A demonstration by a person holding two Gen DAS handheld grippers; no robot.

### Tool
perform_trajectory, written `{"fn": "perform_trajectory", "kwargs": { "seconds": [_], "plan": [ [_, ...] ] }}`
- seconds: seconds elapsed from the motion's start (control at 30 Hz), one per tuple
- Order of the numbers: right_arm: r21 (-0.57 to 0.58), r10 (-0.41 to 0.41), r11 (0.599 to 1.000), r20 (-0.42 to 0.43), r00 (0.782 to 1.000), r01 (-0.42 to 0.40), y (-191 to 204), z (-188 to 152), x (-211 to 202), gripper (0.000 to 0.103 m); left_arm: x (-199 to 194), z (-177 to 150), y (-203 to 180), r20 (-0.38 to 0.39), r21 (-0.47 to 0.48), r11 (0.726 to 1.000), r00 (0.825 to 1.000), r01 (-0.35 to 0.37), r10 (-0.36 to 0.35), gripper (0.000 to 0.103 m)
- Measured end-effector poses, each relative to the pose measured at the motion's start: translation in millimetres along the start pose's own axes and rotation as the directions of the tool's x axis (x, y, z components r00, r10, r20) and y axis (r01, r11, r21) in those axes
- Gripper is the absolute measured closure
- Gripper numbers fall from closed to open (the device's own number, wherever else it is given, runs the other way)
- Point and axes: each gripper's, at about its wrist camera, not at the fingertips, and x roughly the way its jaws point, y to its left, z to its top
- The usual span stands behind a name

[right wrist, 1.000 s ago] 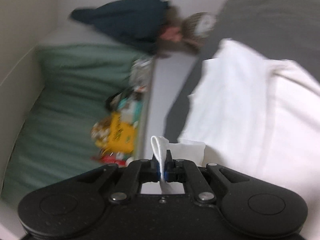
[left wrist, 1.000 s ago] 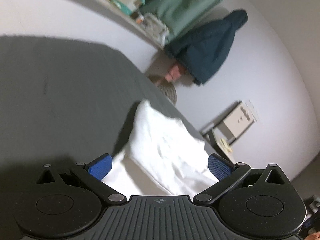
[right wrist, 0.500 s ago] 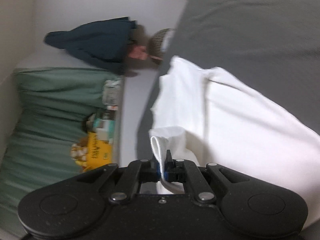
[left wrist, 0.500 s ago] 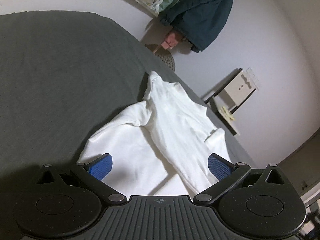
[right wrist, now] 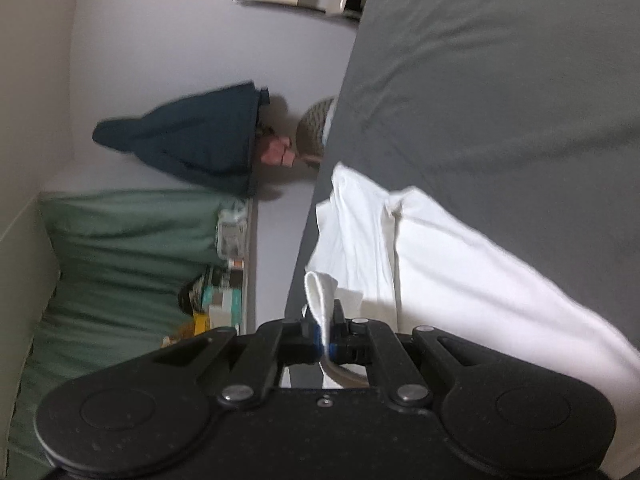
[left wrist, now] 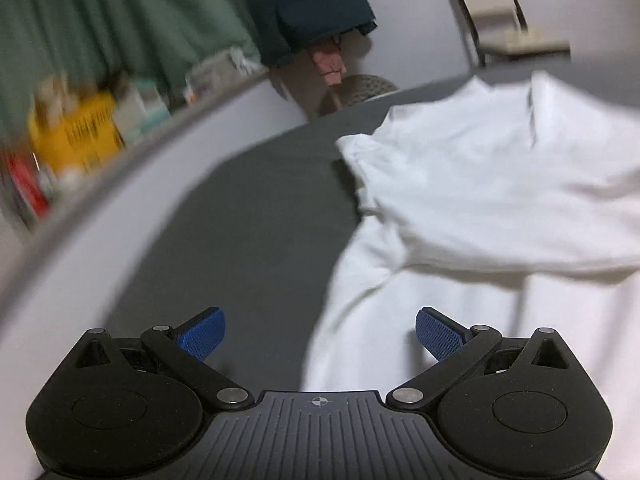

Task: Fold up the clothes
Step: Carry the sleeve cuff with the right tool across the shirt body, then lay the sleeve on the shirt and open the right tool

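While white garment (left wrist: 480, 184) lies on grey bed (right wrist: 500, 80), one layer doubled over, not yet compact | right gripper (right wrist: 327, 330) pinches its edge; left gripper (left wrist: 320, 334) spread, empty | fold partway

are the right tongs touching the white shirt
Touching. The right wrist view shows the right tongs shut on a fold of the white shirt, the cloth pinched between the blue pads.

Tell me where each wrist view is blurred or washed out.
Left wrist view: motion blur smears the shelf clutter and green curtain; the left gripper stays sharp, open. The white garment is near overexposed. Right wrist view: mostly sharper, slightly soft at the shelf; the right gripper, pinching the garment, is crisp; the grey bedsheet shows its wrinkles.
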Motion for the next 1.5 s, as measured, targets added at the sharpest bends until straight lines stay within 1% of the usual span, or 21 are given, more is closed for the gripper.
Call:
{"fn": "perform_trajectory", "kwargs": {
  "seconds": [0.13,0.27,0.4,0.47,0.57,0.63,0.7,0.73,0.8,0.83,0.9,0.97,1.1,1.17,1.23,1.27,1.3,1.33,1.4,1.43,1.5],
  "plan": [
    [0.051,0.013,0.999,-0.058,0.998,-0.010,-13,-1,1,0.098,11,8,-18,0.060,0.153,0.987,0.997,-0.054,0.045,0.000],
    [0.058,0.034,0.998,-0.082,0.996,-0.029,-15,3,-4,0.098,23,19,-36,0.130,0.298,0.947,0.988,-0.117,0.081,0.000],
    [0.077,0.072,0.995,-0.079,0.994,-0.066,-13,8,-8,0.098,32,34,-42,0.156,0.345,0.929,0.984,-0.132,0.082,0.000],
    [0.085,0.090,0.993,-0.077,0.993,-0.084,-11,10,-11,0.098,36,36,-42,0.164,0.337,0.929,0.981,-0.153,0.102,0.000],
    [0.102,0.116,0.989,-0.081,0.990,-0.108,-9,11,-14,0.098,38,34,-37,0.177,0.291,0.937,0.974,-0.192,0.145,0.000],
    [0.115,0.137,0.985,-0.095,0.986,-0.126,-6,8,-14,0.098,39,29,-33,0.195,0.253,0.928,0.954,-0.272,0.226,0.000],
    [0.125,0.159,0.982,-0.115,0.981,-0.144,-1,3,-14,0.098,42,26,-23,0.183,0.198,0.922,0.936,-0.333,0.299,0.000],
    [0.111,0.140,0.986,-0.124,0.982,-0.126,1,-1,-12,0.098,45,25,-15,0.160,0.161,0.926,0.935,-0.342,0.318,0.000],
    [0.083,0.101,0.993,-0.142,0.985,-0.089,4,-9,-9,0.098,52,21,1,0.087,0.093,0.945,0.948,-0.314,0.306,0.000],
    [0.055,0.060,0.997,-0.149,0.987,-0.052,3,-12,-7,0.098,56,19,8,0.052,0.059,0.952,0.953,-0.301,0.298,0.000],
    [0.013,-0.023,1.000,-0.161,0.987,0.026,-3,-17,-5,0.098,58,14,17,0.030,0.013,0.965,0.965,-0.260,0.260,0.000],
    [-0.023,-0.104,0.995,-0.170,0.980,0.101,-10,-21,-4,0.098,57,11,20,0.035,-0.003,0.969,0.969,-0.246,0.246,0.000],
    [-0.084,-0.267,0.963,-0.172,0.948,0.256,-22,-30,-5,0.095,51,8,29,0.020,-0.043,0.972,0.973,-0.230,0.231,0.000],
    [-0.100,-0.324,0.945,-0.170,0.931,0.311,-26,-33,-6,0.094,39,4,41,-0.009,-0.107,0.972,0.978,-0.210,0.210,0.000],
    [-0.122,-0.375,0.925,-0.163,0.912,0.359,-28,-36,-6,0.081,28,0,52,-0.037,-0.171,0.967,0.982,-0.190,0.186,0.000],
    [-0.141,-0.402,0.913,-0.143,0.904,0.383,-26,-36,-8,0.063,22,-2,58,-0.050,-0.203,0.962,0.983,-0.181,0.174,0.000],
    [-0.170,-0.422,0.901,-0.120,0.899,0.400,-23,-37,-10,0.055,16,-4,63,-0.063,-0.236,0.957,0.985,-0.170,0.160,0.000],
    [-0.216,-0.440,0.884,-0.087,0.894,0.414,-16,-38,-12,0.055,10,-5,70,-0.084,-0.282,0.950,0.990,-0.134,0.114,0.000],
    [-0.340,-0.448,0.844,-0.024,0.894,0.414,4,-42,-11,0.055,-2,-4,79,-0.114,-0.393,0.917,0.993,-0.063,0.019,0.000],
    [-0.410,-0.446,0.814,0.010,0.895,0.410,16,-44,-10,0.055,-7,-3,81,-0.102,-0.451,0.892,0.995,-0.028,-0.021,0.000],
    [-0.518,-0.384,0.795,-0.026,0.923,0.317,47,-48,17,0.054,-16,-2,85,-0.071,-0.560,0.827,0.993,0.041,-0.097,0.000]
  ]
}}
